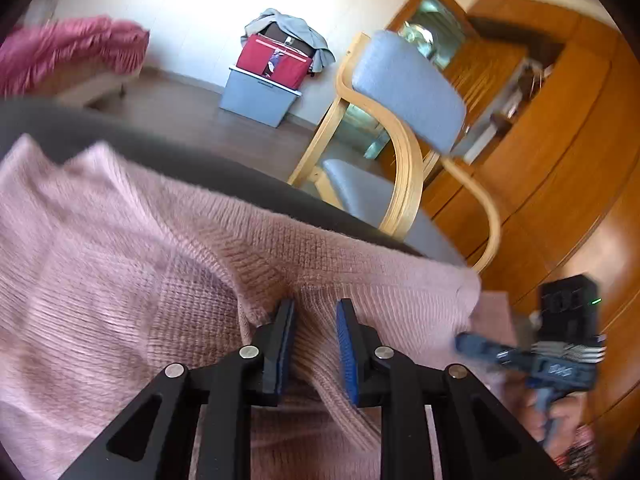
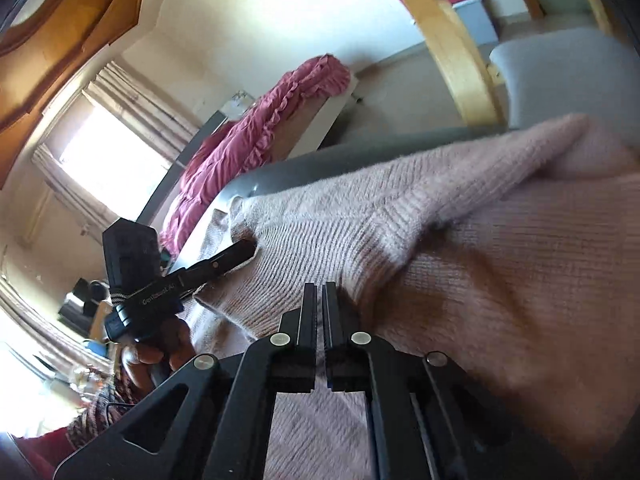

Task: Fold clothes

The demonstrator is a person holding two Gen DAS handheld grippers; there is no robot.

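Note:
A pink knitted sweater [image 1: 132, 248] lies rumpled on a dark grey table [image 1: 188, 160]. My left gripper [image 1: 316, 308] has a thick ridge of the sweater between its fingers, with the jaws held a little apart by the knit. My right gripper [image 2: 319, 286] is shut with its jaws nearly touching, pressed at a fold of the sweater [image 2: 460, 248]; any fabric between them is hidden. The right gripper also shows in the left wrist view [image 1: 464, 342], at the sweater's right edge. The left gripper shows in the right wrist view [image 2: 244, 250], gripping the sweater's far edge.
A wooden chair with grey cushions [image 1: 404, 92] stands just beyond the table. A wooden cabinet [image 1: 560, 152] is behind it. A grey bin with a red bag [image 1: 260, 88] sits on the floor by the wall. A bed with a red cover [image 2: 256, 132] lies near a window.

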